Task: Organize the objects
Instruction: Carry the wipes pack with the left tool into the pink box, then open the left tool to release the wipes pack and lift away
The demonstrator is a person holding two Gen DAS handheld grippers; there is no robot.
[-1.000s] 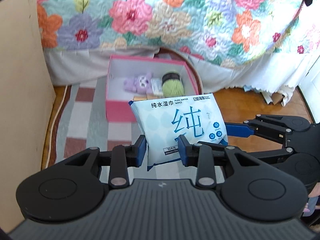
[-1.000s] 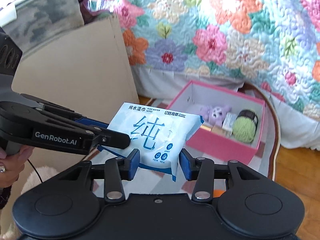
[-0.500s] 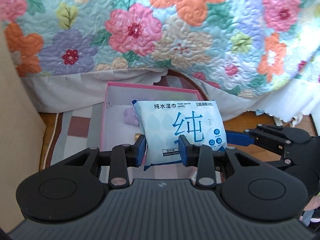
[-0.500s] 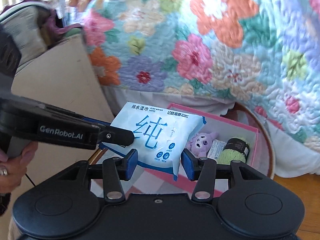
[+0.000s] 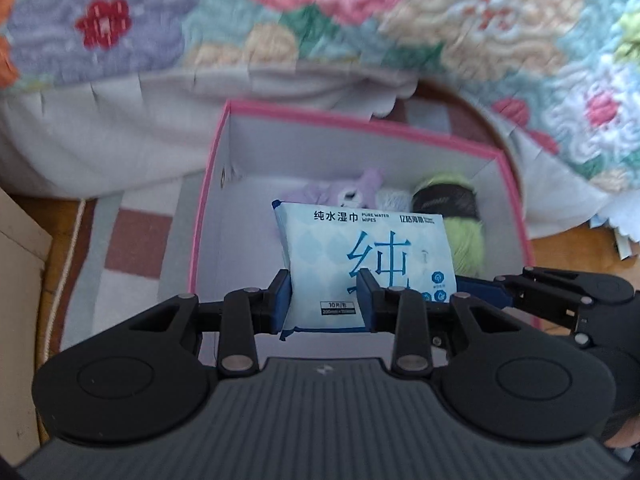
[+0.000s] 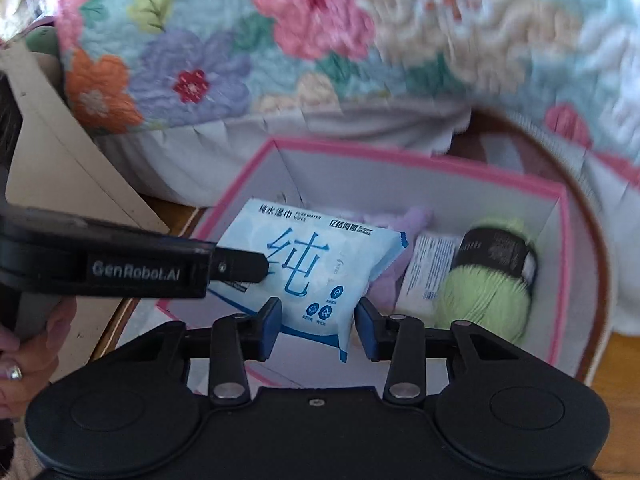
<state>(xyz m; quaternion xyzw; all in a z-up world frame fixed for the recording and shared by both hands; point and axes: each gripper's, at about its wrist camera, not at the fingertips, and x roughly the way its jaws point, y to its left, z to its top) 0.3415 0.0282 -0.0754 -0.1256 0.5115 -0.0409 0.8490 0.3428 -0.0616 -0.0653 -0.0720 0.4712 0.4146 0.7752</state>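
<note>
A light-blue wipes pack (image 5: 360,248) (image 6: 304,264) hangs over the open pink box (image 5: 360,122) (image 6: 420,164). My left gripper (image 5: 323,304) is shut on the pack's near edge and reaches in from the left (image 6: 240,268) in the right wrist view. My right gripper (image 6: 318,320) has the pack's lower corner between its jaws, which are closing, pads against it. It reaches in from the right (image 5: 480,292) in the left wrist view. Inside the box lie a purple plush (image 5: 360,188) (image 6: 412,216), a green yarn ball (image 5: 464,240) (image 6: 484,292) and a small white packet (image 6: 428,268).
A floral quilt (image 5: 320,20) hangs over the bed just behind the box. A cardboard panel (image 6: 72,152) stands at the left. The box rests on a checked rug (image 5: 132,248) over a wooden floor (image 5: 580,248). A person's hand (image 6: 24,352) grips the left tool.
Both grippers have carried the pack forward and down, from in front of the box to above its inside. The box and quilt now loom much larger.
</note>
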